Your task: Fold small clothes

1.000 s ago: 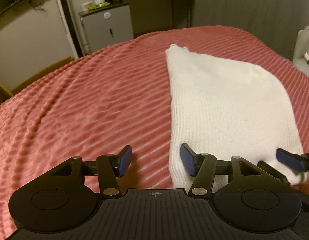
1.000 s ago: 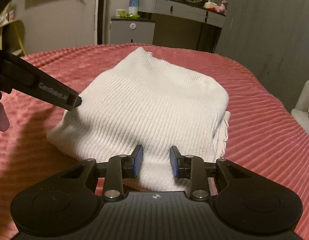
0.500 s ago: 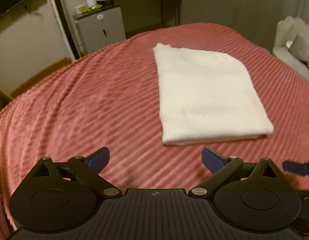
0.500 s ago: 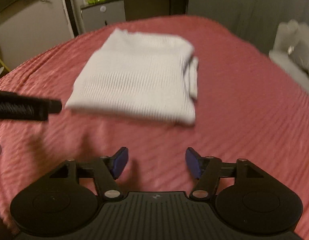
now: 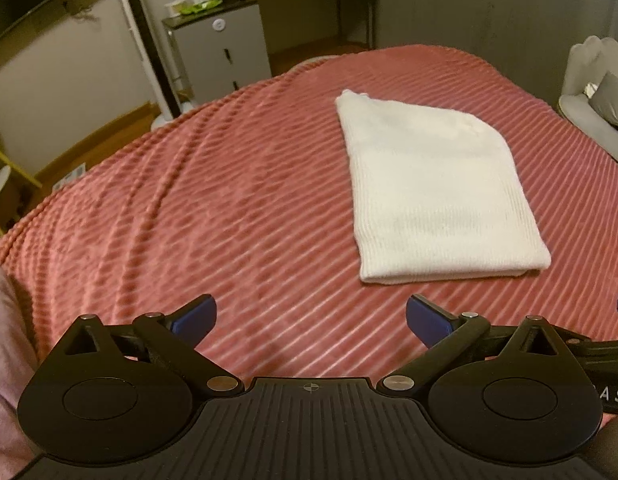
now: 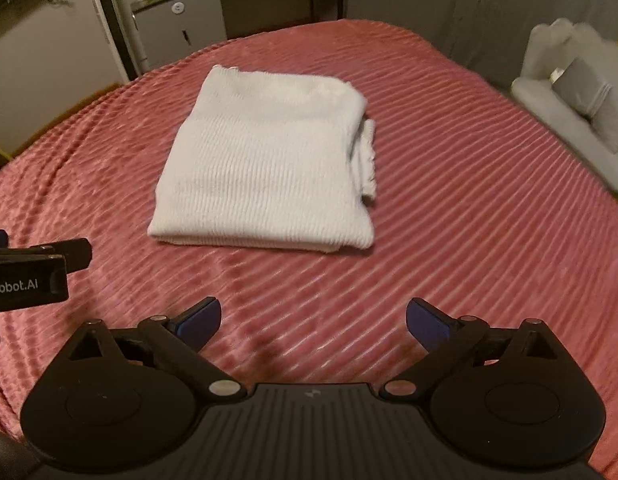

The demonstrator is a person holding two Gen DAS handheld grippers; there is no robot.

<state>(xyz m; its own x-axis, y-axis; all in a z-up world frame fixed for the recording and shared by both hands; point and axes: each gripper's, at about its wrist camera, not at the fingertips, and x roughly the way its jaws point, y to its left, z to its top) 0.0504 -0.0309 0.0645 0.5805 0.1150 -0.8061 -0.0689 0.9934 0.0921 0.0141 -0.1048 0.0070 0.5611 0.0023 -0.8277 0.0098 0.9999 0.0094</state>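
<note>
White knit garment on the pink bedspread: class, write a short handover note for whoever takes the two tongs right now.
Left tongs: open, empty, hanging over the bedspread short of the garment.
Right tongs: open, empty, also short of it.
White knit garment: lies folded in a flat rectangle on the pink bedspread, nothing touching it. A layer edge pokes out along its right side.
Done: the fold looks finished.
Left: perhaps tuck that edge in; no other clothes are in view.

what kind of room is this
Most likely a bedroom: a bed with a ribbed pink bedspread holds the folded white knit garment, with a small grey cabinet and a pale armchair nearby.
</note>
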